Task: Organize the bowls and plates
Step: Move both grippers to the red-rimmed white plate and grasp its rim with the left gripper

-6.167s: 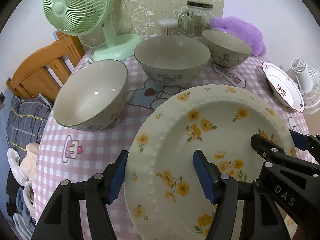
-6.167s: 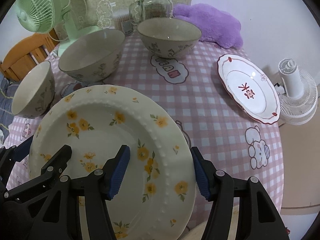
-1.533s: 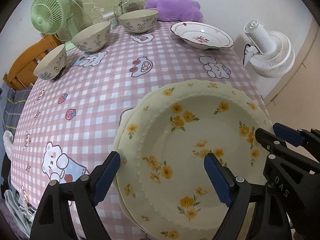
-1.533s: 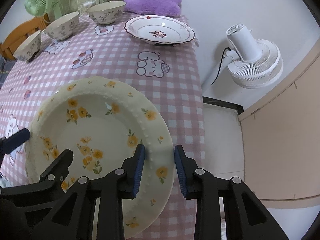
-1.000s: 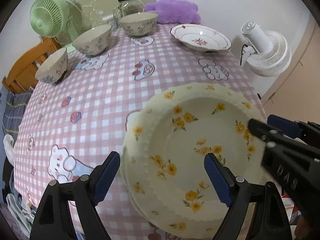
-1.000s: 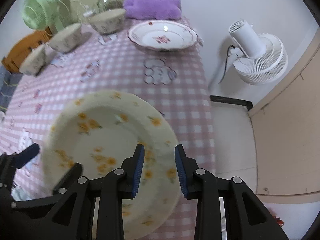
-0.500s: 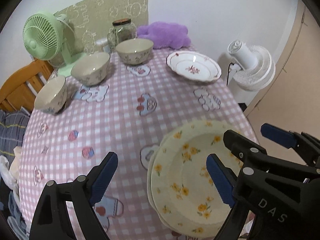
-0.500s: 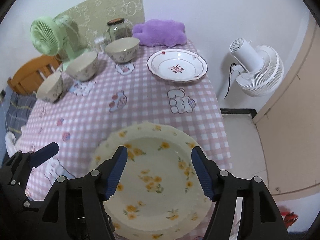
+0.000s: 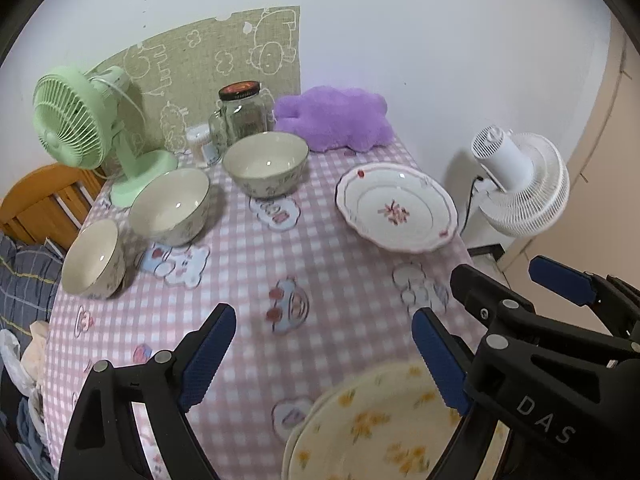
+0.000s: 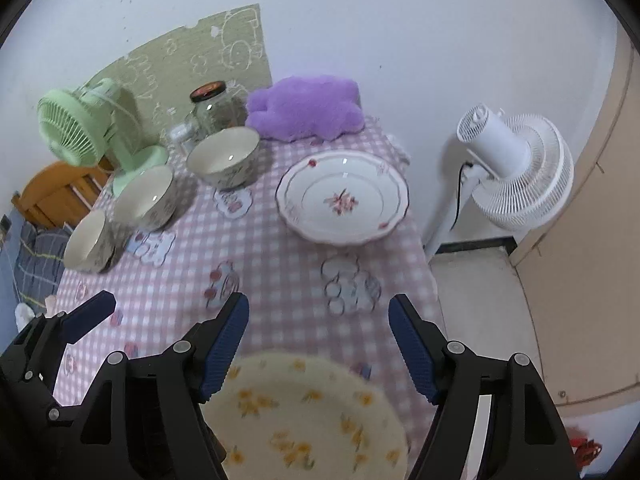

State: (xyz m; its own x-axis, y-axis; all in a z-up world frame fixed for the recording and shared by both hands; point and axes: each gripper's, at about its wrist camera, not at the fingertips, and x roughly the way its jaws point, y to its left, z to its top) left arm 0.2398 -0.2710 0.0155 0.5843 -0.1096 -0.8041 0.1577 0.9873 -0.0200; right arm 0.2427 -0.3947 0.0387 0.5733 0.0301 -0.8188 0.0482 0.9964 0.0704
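Two stacked yellow-flowered plates (image 9: 372, 428) lie at the near edge of the pink checked table (image 9: 320, 272); they also show in the right wrist view (image 10: 304, 412). My left gripper (image 9: 324, 356) is open and empty, raised above them. My right gripper (image 10: 318, 342) is open and empty, also above them. A white red-trimmed plate (image 9: 396, 208) sits at the far right, and shows in the right wrist view (image 10: 342, 200). Three floral bowls (image 9: 264, 168) (image 9: 170, 206) (image 9: 92, 258) stand in a line at the far left.
A green fan (image 9: 76, 128), a glass jar (image 9: 242, 114) and a purple plush cushion (image 9: 332, 118) stand along the back wall. A white floor fan (image 10: 516, 168) stands off the table's right edge. A wooden chair (image 9: 36, 204) is at left.
My right gripper let go of the flowered plate, which now rests on the other one. Both grippers have opened wide and pulled up and back from the stack.
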